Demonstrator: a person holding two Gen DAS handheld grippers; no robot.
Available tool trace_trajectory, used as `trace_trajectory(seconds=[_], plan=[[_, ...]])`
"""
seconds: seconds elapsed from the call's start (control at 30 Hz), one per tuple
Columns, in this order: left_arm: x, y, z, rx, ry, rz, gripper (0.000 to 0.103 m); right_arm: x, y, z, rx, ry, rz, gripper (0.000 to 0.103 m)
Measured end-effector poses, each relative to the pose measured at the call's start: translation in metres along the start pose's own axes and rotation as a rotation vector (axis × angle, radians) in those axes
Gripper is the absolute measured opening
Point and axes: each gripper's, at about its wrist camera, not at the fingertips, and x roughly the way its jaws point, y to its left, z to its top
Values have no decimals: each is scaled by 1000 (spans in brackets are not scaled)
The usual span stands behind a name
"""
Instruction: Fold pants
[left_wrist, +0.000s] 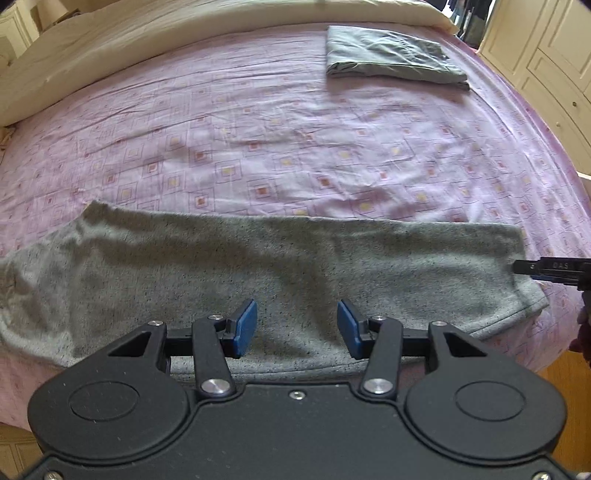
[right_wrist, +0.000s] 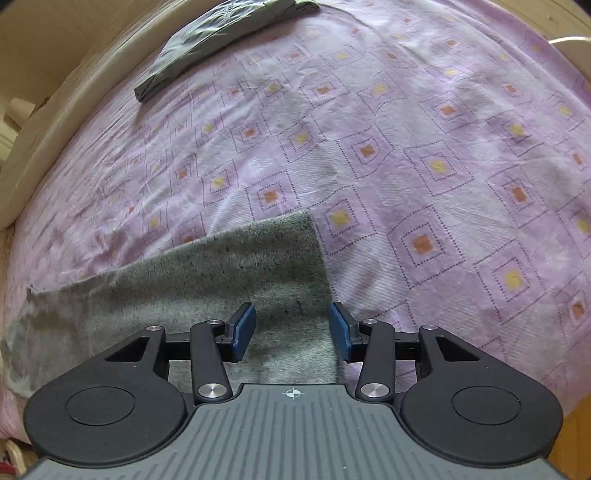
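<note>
Both grippers had their jaws apart with nothing pinched between the blue pads, fwiw.

Left wrist view first: the left gripper (left_wrist: 297, 328) sat at bottom centre, hanging over the grey speckled pants (left_wrist: 258, 273). Those were laid out as one long strip across the lower half of the frame, running from the left edge almost to the right edge, on the pink patterned bedsheet (left_wrist: 295, 147). Fabric showed in the gap between the pads, but they weren't squeezing it. At the far right edge, a dark bit of the right gripper (left_wrist: 546, 269) poked in right by the end of the pants; couldn't tell from here if it was touching. Upper right had a folded grey-green garment (left_wrist: 391, 55) lying flat, well apart from the pants. A cream duvet (left_wrist: 147, 44) ran along the top left.

Right wrist view: the right gripper (right_wrist: 291, 328) was at bottom centre, over the end of the pants (right_wrist: 203, 280), which filled the lower left. Its right-hand pad lined up roughly with the cloth's edge. The sheet (right_wrist: 443, 166) took up the rest, and the folded garment (right_wrist: 207, 40) was up in the top left corner.
</note>
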Motion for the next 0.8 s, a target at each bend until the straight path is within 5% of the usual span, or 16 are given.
trace_trajectory(seconds=[0.13,0.33,0.4,0.43,0.47,0.8], plan=[[6,7,-1,-40,18,20,56,-11,-24,-3,70,-44,0,45],[27,8,2,-66,61,37,56,13,-31,-12,97,109,210,49],[34,7,4,-62,72,39,56,14,-22,-14,85,105,220,48],[38,7,5,-62,75,36,56,14,-18,-13,79,103,228,38],[41,7,6,-63,77,35,56,14,-15,-12,73,112,239,11],[102,13,36,-119,112,35,55,-27,27,3,-85,29,232,11]])
